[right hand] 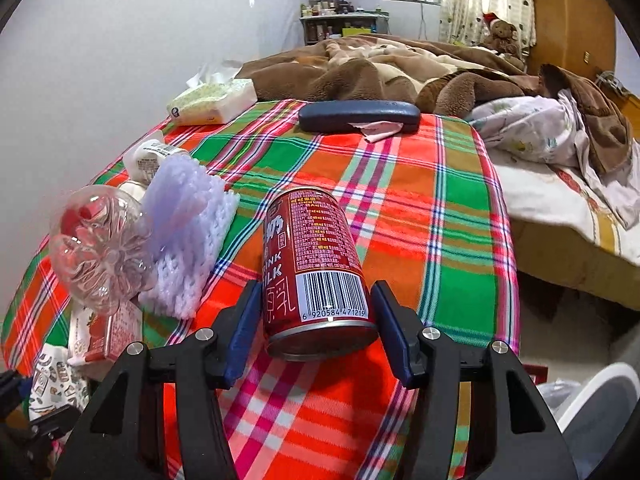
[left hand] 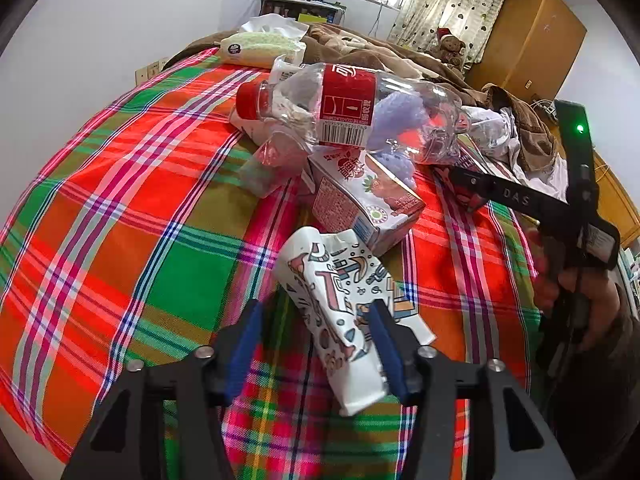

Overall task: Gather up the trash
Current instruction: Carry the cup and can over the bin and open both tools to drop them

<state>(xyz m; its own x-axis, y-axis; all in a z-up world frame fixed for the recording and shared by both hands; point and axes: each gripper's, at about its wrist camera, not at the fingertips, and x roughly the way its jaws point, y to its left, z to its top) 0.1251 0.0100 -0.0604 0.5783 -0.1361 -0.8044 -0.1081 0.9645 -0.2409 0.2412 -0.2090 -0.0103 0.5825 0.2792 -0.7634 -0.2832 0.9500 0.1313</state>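
1. The left gripper has a crumpled paper cup with a printed pattern between its blue pads. The right-hand pad seems to touch the cup, but a gap shows at the left-hand pad, so I judge the jaws are half open and not yet pressing on it.
2. The right gripper stands around a red drink can that lies on its side. A narrow gap shows on both sides of the can, so this grip is not closed either.
3. Both grippers point down at a slant toward the plaid cloth, side by side. In the left wrist view the right gripper appears at the right edge, with a person's hand on its handle.
4. Beyond the cup lie a small strawberry drink carton and, resting on it, an empty clear bottle with a red cap and label. Purple foam netting lies near the bottle.
5. Farther away are a tissue pack, a dark glasses case and a brown blanket.
6. My judgement: the task is at its beginning. No trash is lifted yet. A white bin shows at the lower right; it may be the goal, but I cannot be sure.
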